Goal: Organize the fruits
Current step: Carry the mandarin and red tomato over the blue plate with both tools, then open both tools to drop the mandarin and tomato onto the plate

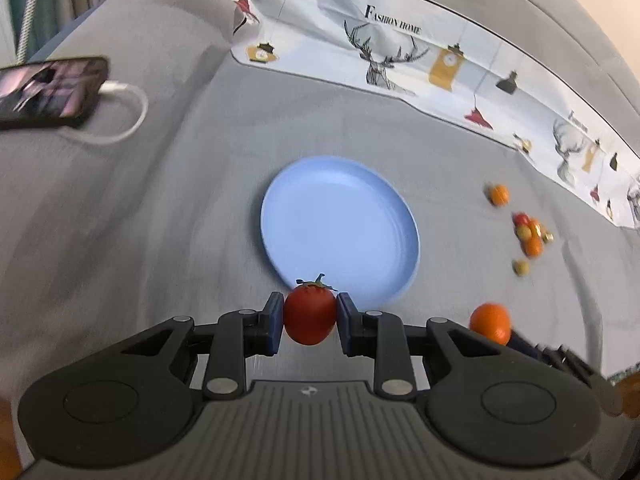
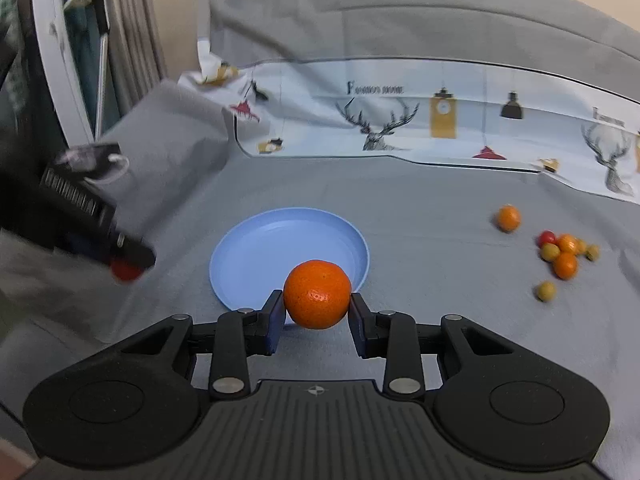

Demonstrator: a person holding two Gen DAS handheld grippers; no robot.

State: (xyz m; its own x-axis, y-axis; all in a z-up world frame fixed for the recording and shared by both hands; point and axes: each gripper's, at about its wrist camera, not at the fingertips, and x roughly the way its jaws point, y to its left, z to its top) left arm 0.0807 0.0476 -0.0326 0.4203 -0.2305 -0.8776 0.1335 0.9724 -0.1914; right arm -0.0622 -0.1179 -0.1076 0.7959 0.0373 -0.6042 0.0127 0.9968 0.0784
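Both claws are loaded rn. Left gripper (image 1: 310, 314) is pinching a red tomato (image 1: 310, 314) side to side, pads on its flanks, green stem poking up and away from the claw, prob so the stem doesn't get crushed. Right gripper (image 2: 317, 309) is clamped on a mandarin (image 2: 317, 294) the same way, across its widest part, which imo is the only hold that won't let a round thing squirt out.

Blue plate (image 1: 384, 216) sits just ahead of both sets of fingertips, on the grey sheet (image 1: 200, 200), nothing in it yet. From the left cam its near rim is right behind the tomato, so I'd guess that's the drop spot & both fruits are abt to go in.

Rest of the fruit is off to the right of the claws: a lone small orange (image 2: 508, 218), then a little pile (image 2: 564, 254) of red, orange and yellowish ones, plus one yellowish stray (image 2: 545, 291) nearer. Kept apart from the plate, so lots still to sort.

Phone (image 1: 52, 88) w/ a white cable lies far left, well clear, printed cloth (image 1: 400, 52) beyond the plate
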